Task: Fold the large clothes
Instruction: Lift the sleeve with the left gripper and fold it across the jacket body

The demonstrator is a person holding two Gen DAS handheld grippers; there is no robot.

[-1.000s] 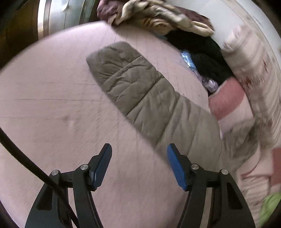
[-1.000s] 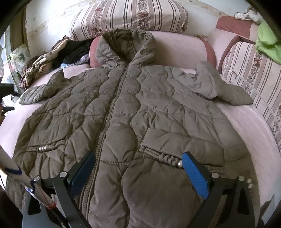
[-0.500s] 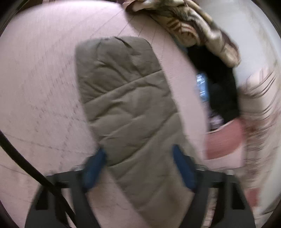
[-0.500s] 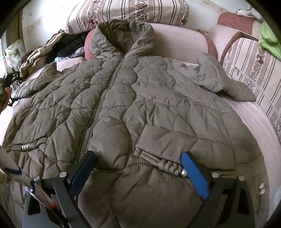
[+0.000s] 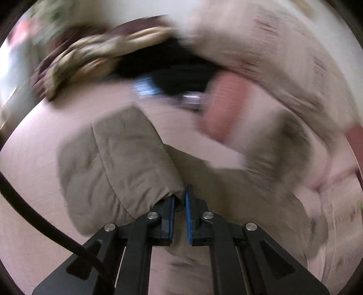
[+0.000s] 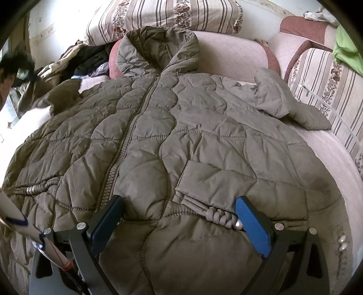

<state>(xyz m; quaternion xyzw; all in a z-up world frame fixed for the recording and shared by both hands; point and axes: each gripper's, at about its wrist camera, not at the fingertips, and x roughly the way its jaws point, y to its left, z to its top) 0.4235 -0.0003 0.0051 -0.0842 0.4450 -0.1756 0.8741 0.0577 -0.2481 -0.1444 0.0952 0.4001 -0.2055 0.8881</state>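
Observation:
A large olive quilted jacket point(image 6: 181, 140) lies face up and zipped on a pink bed point(image 6: 329, 158), hood toward the pillows. My left gripper point(image 5: 180, 200) is shut on the jacket's left sleeve point(image 5: 127, 163), which bunches up and rises off the bed in front of the blue pads. In the right wrist view that raised sleeve point(image 6: 65, 90) shows at the far left, with the left gripper a dark blur beside it. My right gripper point(image 6: 179, 217) stands open low over the jacket's lower front, its pads either side of the pocket area. The right sleeve point(image 6: 288, 106) lies folded at the right.
A heap of dark and patterned clothes point(image 6: 74, 61) sits at the bed's far left corner. A striped floral pillow point(image 6: 163, 18) leans behind the hood. A striped sofa arm point(image 6: 329, 74) with a green cloth point(image 6: 347, 52) borders the right side.
The left gripper came down over the sleeve, shut on it and lifted it toward the jacket body; the view is now blurred. The right gripper sank slightly and stayed open.

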